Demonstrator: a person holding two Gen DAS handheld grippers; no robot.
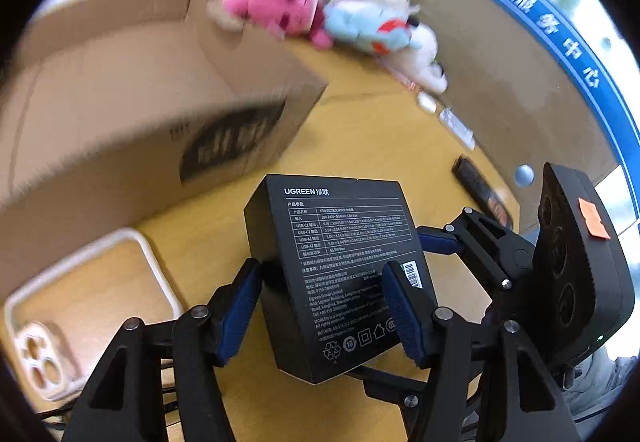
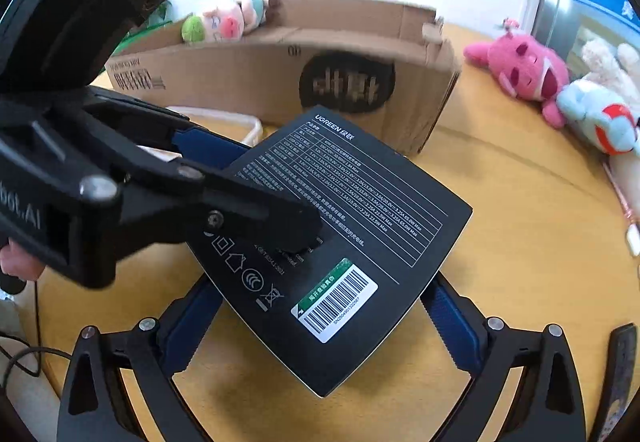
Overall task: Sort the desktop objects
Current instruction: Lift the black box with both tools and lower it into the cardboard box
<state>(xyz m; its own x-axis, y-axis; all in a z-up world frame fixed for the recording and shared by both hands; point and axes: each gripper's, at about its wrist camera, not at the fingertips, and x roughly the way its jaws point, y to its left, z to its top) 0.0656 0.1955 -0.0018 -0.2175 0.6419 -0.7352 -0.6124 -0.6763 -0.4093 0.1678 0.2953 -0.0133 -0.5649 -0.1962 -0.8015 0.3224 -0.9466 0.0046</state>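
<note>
A black UGREEN charger box is held above the yellow table. My left gripper is shut on its two sides with the blue pads. In the right wrist view the same box lies between my right gripper's blue fingers, which touch its lower edges. The left gripper reaches in from the left there and clamps the box. The right gripper also shows in the left wrist view, touching the box's right side.
An open cardboard box stands behind, holding a small plush. A pink plush and a pale blue and white plush lie at the table's back. A clear phone case lies left. A dark flat item lies right.
</note>
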